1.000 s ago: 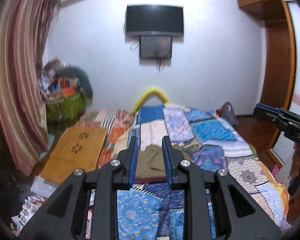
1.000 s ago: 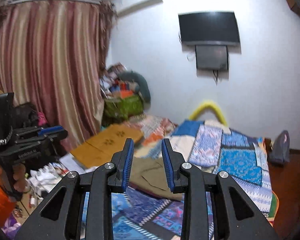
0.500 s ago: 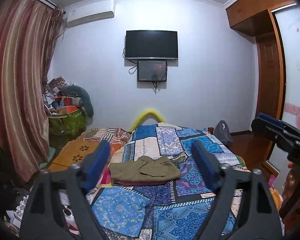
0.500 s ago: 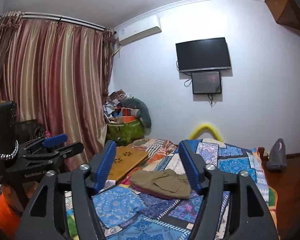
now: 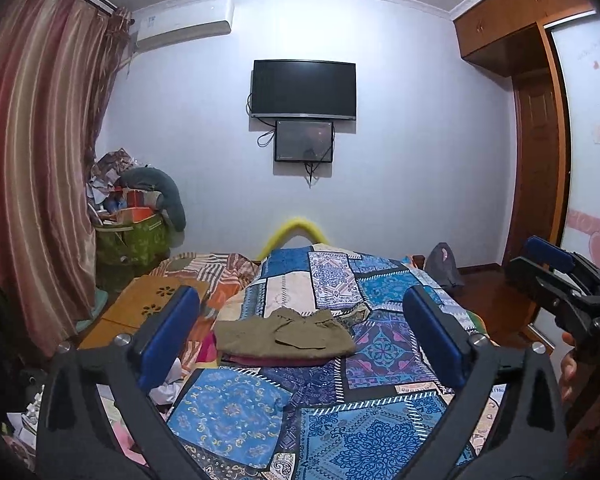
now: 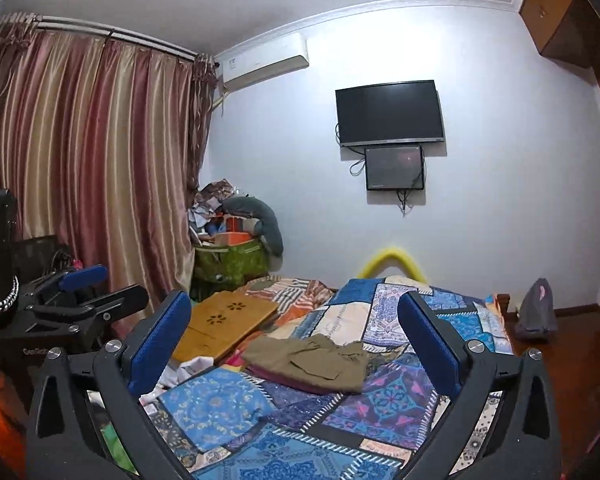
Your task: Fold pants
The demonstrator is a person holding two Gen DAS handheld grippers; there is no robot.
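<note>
Olive-green pants (image 5: 284, 338) lie folded in a small stack on a maroon garment on the patchwork bedspread (image 5: 236, 412); they also show in the right wrist view (image 6: 312, 362). My left gripper (image 5: 306, 338) is open and empty, held well back from the pants. My right gripper (image 6: 296, 344) is open and empty, also back from the bed. Each gripper shows in the other's view: the right one at the right edge (image 5: 556, 280), the left one at the left edge (image 6: 80, 300).
A wooden lap table (image 5: 148, 312) lies left of the bed with loose clothes around it. A green bag piled with things (image 5: 132, 240) stands by the striped curtain (image 5: 32, 184). A TV (image 5: 304, 90) hangs on the far wall. A wardrobe (image 5: 540, 152) stands right.
Both grippers have opened wide from nearly shut and have pulled back and tilted up from the pants. The pants lie as before.
</note>
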